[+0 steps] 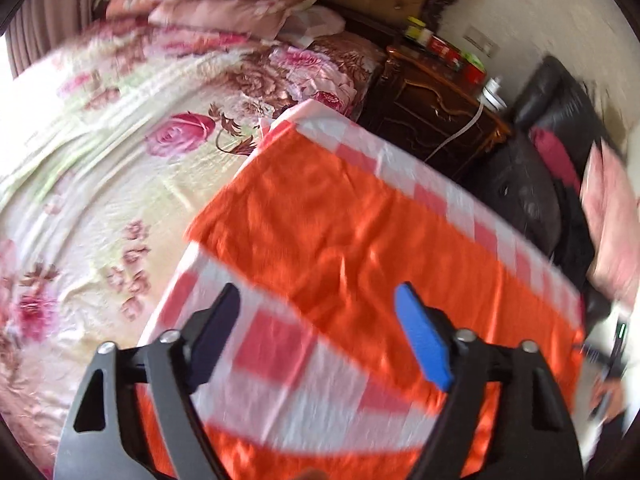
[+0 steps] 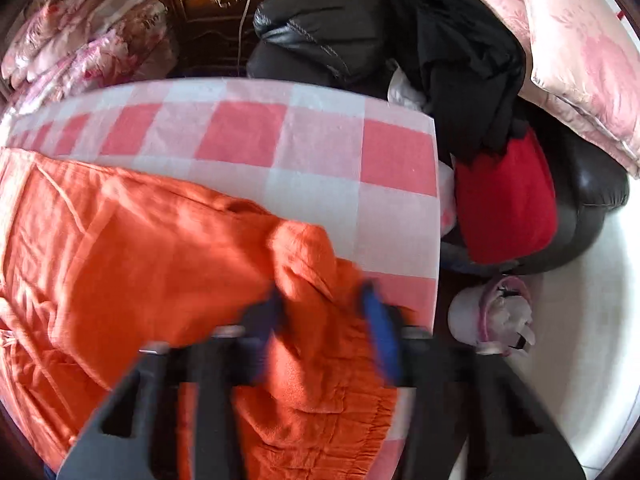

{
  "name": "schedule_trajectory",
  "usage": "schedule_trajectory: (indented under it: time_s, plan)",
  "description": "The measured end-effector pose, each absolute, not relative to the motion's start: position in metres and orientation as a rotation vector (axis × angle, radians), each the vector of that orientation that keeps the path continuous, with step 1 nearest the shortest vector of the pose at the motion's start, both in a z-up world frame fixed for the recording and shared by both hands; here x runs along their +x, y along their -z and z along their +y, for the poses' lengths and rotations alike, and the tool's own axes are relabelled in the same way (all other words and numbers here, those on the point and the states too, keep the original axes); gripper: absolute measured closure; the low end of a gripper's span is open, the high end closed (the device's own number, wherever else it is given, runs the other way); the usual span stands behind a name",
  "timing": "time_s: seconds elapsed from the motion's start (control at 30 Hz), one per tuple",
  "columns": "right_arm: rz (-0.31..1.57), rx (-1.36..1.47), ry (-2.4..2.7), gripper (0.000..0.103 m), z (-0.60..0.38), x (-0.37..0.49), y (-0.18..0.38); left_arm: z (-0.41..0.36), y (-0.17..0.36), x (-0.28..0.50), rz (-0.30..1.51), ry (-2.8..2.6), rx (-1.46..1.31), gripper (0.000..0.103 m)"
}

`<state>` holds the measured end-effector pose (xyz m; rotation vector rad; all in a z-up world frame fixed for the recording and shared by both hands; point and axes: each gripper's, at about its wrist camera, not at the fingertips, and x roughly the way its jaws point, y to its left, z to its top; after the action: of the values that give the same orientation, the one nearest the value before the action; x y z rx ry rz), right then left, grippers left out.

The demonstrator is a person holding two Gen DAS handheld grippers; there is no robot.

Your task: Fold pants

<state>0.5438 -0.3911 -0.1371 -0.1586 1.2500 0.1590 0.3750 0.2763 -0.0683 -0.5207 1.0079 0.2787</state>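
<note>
Left claw point(image 1: 318, 332) spread wide, holding nothing; right claw point(image 2: 324, 320) pinching a raised bunch of pants point(image 2: 160, 248). 1 orange pair, flat on checked worktop point(image 2: 280, 136), running from 12 to 3 o'clock of left claw.

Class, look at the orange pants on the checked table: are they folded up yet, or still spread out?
Mostly spread. The orange pants lie long and flat across the checked table, with only one bunched part raised between the right claw fingers.

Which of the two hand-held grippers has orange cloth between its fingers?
The right hand-held gripper: a bunched fold of the orange pants sits between its fingers. The left hand-held gripper is open, holding nothing.
</note>
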Motion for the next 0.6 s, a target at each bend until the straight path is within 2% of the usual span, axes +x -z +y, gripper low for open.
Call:
schedule_trajectory:
  time_s: [0.03, 0.13, 0.27, 0.47, 0.6]
  plan:
    - [1.234, -0.149, -0.183, 0.082, -0.389, 0.54, 0.132, 0.285, 0.07, 0.387, 1.018, -0.278, -0.553, 0.035]
    - [1.172, -0.177, -0.204, 0.084, -0.381, 0.522, 0.117, 0.312, 0.081, 0.433, 1.067, -0.259, -0.655, 0.04]
    - [0.977, -0.087, -0.29, 0.084, -0.377, 0.472, 0.065, 0.333, 0.101, 0.484, 1.129, -0.247, -0.787, 0.04]
    - [0.708, -0.135, -0.496, 0.084, -0.353, 0.366, -0.001, 0.339, 0.125, 0.508, 1.181, -0.252, -0.933, 0.041]
    - [0.639, -0.159, -0.588, 0.084, -0.342, 0.303, -0.021, 0.336, 0.142, 0.514, 1.211, -0.238, -1.021, 0.041]
